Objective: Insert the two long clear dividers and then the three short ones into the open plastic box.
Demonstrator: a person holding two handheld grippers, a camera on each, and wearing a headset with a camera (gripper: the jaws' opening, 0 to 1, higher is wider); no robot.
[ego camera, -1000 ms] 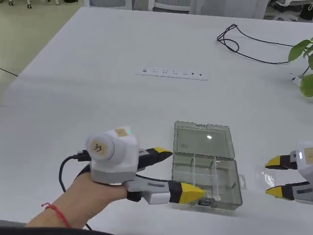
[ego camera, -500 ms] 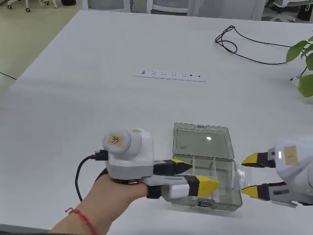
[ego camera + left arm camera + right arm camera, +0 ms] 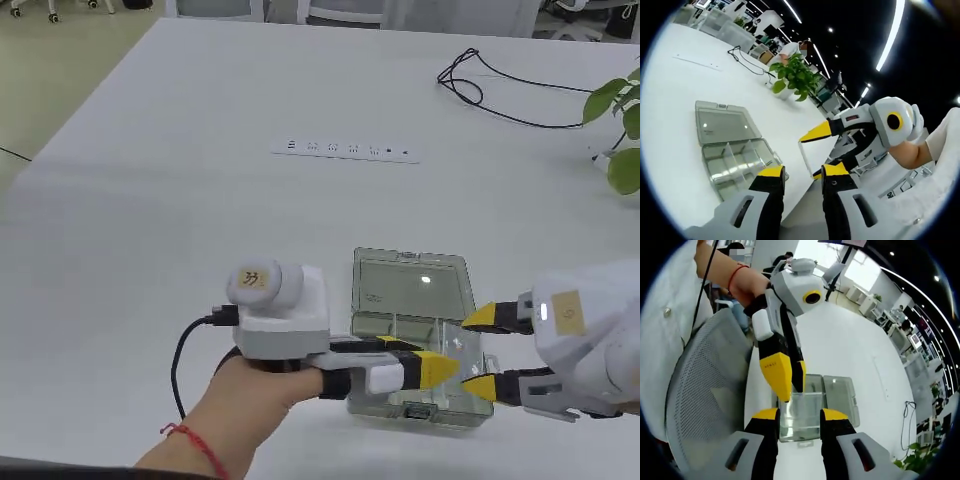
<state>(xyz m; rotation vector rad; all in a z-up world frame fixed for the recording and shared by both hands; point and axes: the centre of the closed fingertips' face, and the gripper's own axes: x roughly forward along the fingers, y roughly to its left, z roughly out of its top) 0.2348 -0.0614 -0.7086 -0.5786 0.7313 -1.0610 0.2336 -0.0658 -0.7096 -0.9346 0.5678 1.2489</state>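
- A broad white table (image 3: 150, 220) runs from the top edge of the head view to the bottom.
- A clear rectangular plastic box (image 3: 420, 412) sits on it at lower centre. Its hinged lid (image 3: 412, 285) lies flat on the table on the far side. Clear partitions standing in the tray split it into compartments.
- The left tool (image 3: 430, 356), white and black with yellow tips, reaches in from lower left, held in a hand (image 3: 265, 385) with a red string at the wrist. Its jaws stand slightly apart with nothing between them, and its tips hang over the near half of the box.
- The right tool (image 3: 468, 351), of the same make, comes in from the lower right edge with its tips just beside the box's right end. Its jaws are spread wide and clamped on the divider.
- A green leafy plant (image 3: 622, 120) shows at the right edge.
- A black cable (image 3: 490, 85) loops on the table at upper right.
- A flat white power strip (image 3: 348, 151) lies above centre, well apart from the box.
- The clear flat plastic divider (image 3: 800, 420) spans the gap between the right tool's yellow tips at the bottom centre of the right gripper view. The box lies on the table just beyond it.
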